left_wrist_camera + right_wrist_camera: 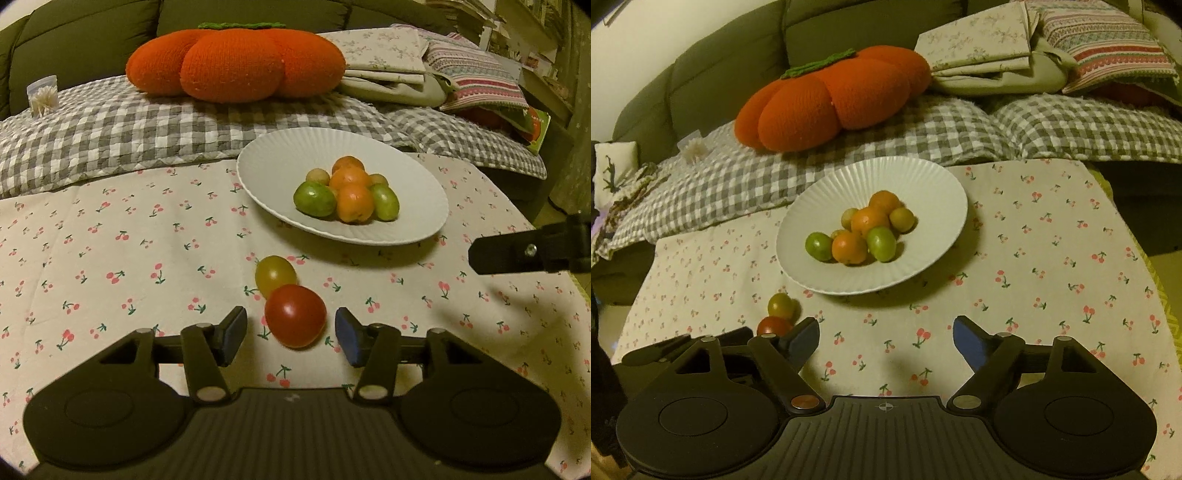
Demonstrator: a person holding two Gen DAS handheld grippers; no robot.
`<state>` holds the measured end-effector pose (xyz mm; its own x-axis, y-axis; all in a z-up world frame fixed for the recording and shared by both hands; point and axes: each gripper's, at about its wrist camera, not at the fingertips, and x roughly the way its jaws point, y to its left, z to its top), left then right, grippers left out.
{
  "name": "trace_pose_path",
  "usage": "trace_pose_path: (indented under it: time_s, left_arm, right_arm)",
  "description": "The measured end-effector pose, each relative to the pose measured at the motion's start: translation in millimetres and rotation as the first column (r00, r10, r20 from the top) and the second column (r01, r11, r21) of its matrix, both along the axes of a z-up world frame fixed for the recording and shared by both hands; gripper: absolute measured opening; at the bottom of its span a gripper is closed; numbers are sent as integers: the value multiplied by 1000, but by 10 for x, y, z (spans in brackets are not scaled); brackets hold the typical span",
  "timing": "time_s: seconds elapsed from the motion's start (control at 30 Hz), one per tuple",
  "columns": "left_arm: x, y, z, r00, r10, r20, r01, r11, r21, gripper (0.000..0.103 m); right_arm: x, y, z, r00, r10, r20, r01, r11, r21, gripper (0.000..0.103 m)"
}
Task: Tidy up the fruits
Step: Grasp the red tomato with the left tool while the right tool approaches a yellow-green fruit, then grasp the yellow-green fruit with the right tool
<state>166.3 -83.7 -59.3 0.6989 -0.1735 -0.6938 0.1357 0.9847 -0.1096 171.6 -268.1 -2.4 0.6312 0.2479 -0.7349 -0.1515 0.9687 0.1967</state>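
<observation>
A red tomato lies on the cherry-print cloth, with a yellow-green tomato touching it just behind. My left gripper is open, one pad on either side of the red tomato, small gaps showing. Further back stands a white ribbed plate holding several orange and green fruits. A finger of my right gripper juts in from the right edge. In the right wrist view my right gripper is open wide over bare cloth, the plate ahead and both tomatoes to its left.
Behind the table is a sofa with a grey checked blanket, an orange pumpkin cushion, folded linens and a small toothpick container. The cloth's right edge drops off to the floor.
</observation>
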Motion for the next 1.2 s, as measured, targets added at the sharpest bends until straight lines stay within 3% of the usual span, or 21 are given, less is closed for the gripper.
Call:
trace_pose_path:
  time_s: [0.07, 0.13, 0.5, 0.63, 0.77, 1.0, 1.2]
  left_arm:
    - [11, -11, -14, 1000, -7, 2, 7, 1000, 4, 46]
    - [18, -22, -27, 1000, -15, 0, 15, 1000, 10, 36]
    - [-88, 85, 110, 1000, 4, -1, -4, 1000, 14, 35]
    - [-167, 207, 185, 996, 73, -41, -71, 996, 61, 35]
    - [-226, 439, 218, 981, 157, -115, -155, 988, 29, 35]
    - [-356, 745, 317, 957, 253, -138, -257, 967, -6, 35]
    - [-321, 818, 273, 947, 281, -157, -286, 958, -5, 35]
  right_arm:
    - [5, 4, -2, 1000, 4, 1, -4, 1000, -4, 81]
    - [10, 8, -8, 1000, 4, 2, -4, 1000, -7, 81]
    - [43, 68, -81, 1000, 18, 0, -18, 1000, -20, 81]
    - [52, 169, -144, 999, 45, -5, -45, 999, -30, 81]
    - [47, 308, -212, 996, 84, 6, -84, 995, -48, 81]
    - [43, 618, -353, 979, 198, 52, -195, 979, -57, 81]
    - [112, 843, -480, 958, 268, 106, -261, 963, -71, 79]
